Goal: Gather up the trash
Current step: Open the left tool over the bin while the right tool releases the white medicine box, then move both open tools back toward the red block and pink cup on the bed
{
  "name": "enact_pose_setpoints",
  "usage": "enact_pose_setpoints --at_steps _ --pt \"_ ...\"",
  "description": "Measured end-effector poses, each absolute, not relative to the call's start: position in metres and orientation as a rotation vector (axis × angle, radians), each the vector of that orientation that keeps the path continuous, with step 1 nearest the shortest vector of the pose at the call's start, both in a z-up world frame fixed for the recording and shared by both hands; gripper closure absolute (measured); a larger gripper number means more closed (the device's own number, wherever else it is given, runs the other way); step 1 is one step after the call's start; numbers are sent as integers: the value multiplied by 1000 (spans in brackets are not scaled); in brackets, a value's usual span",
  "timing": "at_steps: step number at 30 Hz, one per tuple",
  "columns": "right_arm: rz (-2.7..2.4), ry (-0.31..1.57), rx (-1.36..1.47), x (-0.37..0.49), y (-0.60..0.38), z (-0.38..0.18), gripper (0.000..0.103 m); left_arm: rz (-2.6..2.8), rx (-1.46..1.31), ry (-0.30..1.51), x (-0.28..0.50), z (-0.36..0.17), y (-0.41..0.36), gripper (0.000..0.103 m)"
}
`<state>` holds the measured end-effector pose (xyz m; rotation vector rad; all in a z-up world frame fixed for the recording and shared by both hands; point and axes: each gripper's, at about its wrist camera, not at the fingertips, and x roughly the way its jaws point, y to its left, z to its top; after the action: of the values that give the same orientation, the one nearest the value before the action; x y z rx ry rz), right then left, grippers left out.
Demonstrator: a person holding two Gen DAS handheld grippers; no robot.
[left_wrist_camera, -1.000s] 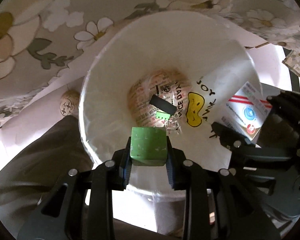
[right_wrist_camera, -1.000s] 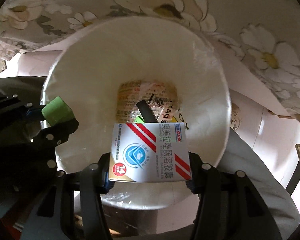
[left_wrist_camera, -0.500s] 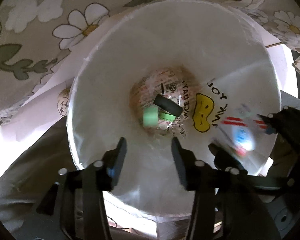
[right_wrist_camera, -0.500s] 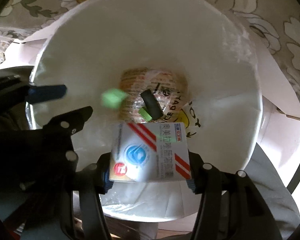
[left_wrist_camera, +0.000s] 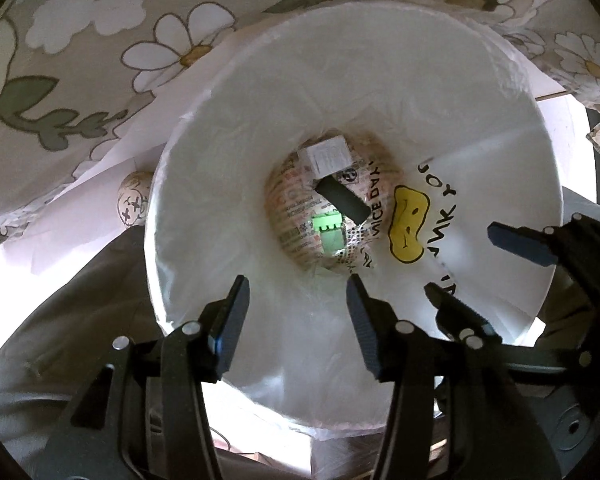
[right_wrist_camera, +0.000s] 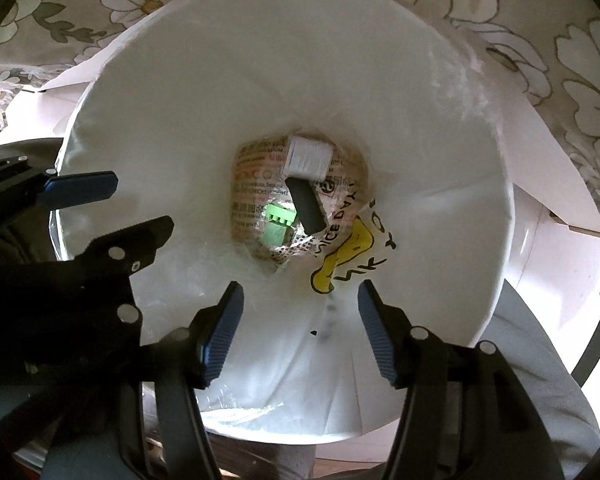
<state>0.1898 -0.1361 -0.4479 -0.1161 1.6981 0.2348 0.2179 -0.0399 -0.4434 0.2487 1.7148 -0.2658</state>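
Observation:
A white bin lined with a white plastic bag [left_wrist_camera: 480, 92] [right_wrist_camera: 440, 92] fills both views from above. At its bottom lie a white medicine box [left_wrist_camera: 329, 155] [right_wrist_camera: 308, 157], a black piece [left_wrist_camera: 342, 199] [right_wrist_camera: 307, 206] and green blocks [left_wrist_camera: 329, 233] [right_wrist_camera: 278, 226]. My left gripper [left_wrist_camera: 296, 316] is open and empty over the bin's near rim; it also shows at the left of the right wrist view [right_wrist_camera: 112, 206]. My right gripper [right_wrist_camera: 300, 322] is open and empty over the bin; it also shows at the right of the left wrist view [left_wrist_camera: 476, 264].
A floral cloth [left_wrist_camera: 80, 40] [right_wrist_camera: 560, 20] lies beyond the bin. White paper [left_wrist_camera: 112, 168] sticks out under the bin's left side. Grey trouser legs [left_wrist_camera: 60, 320] [right_wrist_camera: 540, 380] flank the bin near me.
Both grippers opened. The green block fell from the left gripper and the medicine box from the right; both now lie at the bin's bottom.

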Motion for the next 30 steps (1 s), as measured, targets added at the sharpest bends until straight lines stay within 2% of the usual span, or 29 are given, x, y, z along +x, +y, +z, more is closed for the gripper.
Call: enact_pose_setpoints --at_steps 17,26,30 --pt "231 1586 -110 171 -138 -401 41 -239 274 1626 201 -387 -25 52" --pt "230 1485 -91 152 -146 -354 41 -262 276 1514 182 -332 -23 52" --pt "233 1434 -90 143 -149 -331 38 -276 280 1455 172 -305 -22 47"
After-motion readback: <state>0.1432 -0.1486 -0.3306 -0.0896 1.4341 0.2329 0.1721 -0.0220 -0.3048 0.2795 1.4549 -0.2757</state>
